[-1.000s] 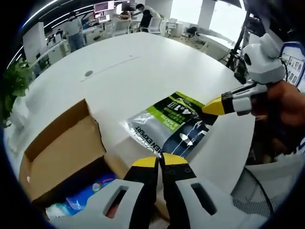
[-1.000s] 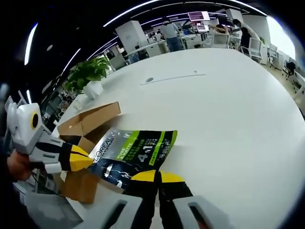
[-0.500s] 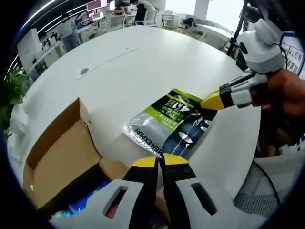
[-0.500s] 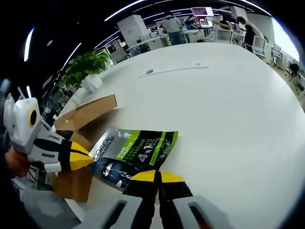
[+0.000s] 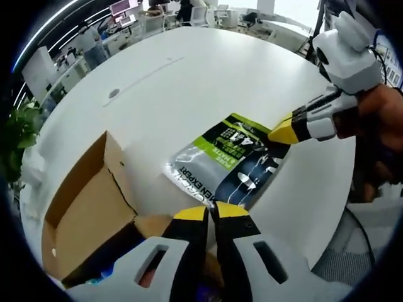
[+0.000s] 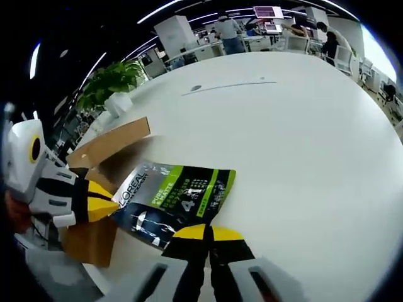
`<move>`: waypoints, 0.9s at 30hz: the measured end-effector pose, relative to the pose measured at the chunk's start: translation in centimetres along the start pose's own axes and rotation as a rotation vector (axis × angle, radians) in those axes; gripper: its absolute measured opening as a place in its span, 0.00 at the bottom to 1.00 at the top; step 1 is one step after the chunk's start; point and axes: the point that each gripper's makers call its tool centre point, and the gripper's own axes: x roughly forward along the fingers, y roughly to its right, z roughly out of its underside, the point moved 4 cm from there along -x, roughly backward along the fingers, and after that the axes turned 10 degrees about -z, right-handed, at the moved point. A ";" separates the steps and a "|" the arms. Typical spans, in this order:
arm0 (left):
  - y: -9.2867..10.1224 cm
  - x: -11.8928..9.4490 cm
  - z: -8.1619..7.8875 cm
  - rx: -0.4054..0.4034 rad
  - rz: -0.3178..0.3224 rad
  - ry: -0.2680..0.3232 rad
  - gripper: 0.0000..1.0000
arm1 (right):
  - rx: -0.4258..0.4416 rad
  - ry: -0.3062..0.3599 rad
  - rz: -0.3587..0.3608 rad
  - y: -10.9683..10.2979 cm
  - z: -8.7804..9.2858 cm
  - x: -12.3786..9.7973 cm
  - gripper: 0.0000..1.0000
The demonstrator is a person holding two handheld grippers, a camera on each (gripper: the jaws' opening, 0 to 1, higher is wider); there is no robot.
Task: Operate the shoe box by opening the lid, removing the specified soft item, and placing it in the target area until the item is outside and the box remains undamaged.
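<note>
A soft green, black and silver pouch (image 5: 228,163) (image 6: 170,202) hangs flat just above the white table, held at two opposite edges. My left gripper (image 5: 211,212) is shut on its near edge in the left gripper view and comes in from the left (image 6: 106,206) in the right gripper view. My right gripper (image 6: 206,233) is shut on the other edge and enters the left gripper view from the right (image 5: 280,133). The open cardboard shoe box (image 5: 85,204) (image 6: 101,154) stands beside the pouch with its lid flap up.
The wide white table (image 6: 283,132) stretches beyond the pouch. A potted plant (image 6: 113,85) stands past the box. A person's hand (image 5: 371,119) holds the right gripper. Desks and people are far behind the table.
Both cameras have lifted and tilted a little. The pouch stays held by both grippers and sits slightly further from the box, lower toward the table.
</note>
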 end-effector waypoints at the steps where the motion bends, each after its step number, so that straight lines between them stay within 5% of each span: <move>1: 0.0 0.0 0.0 0.004 0.003 -0.002 0.04 | 0.001 0.001 0.001 0.1 0.0 0.0 0.00; 16: 0.1 -0.2 0.1 0.016 0.019 -0.003 0.06 | 0.016 0.000 0.000 -0.1 0.6 0.7 0.00; 27: 0.5 -1.2 -0.9 -0.023 0.061 0.078 0.11 | 0.028 0.011 0.001 0.0 0.4 0.6 0.00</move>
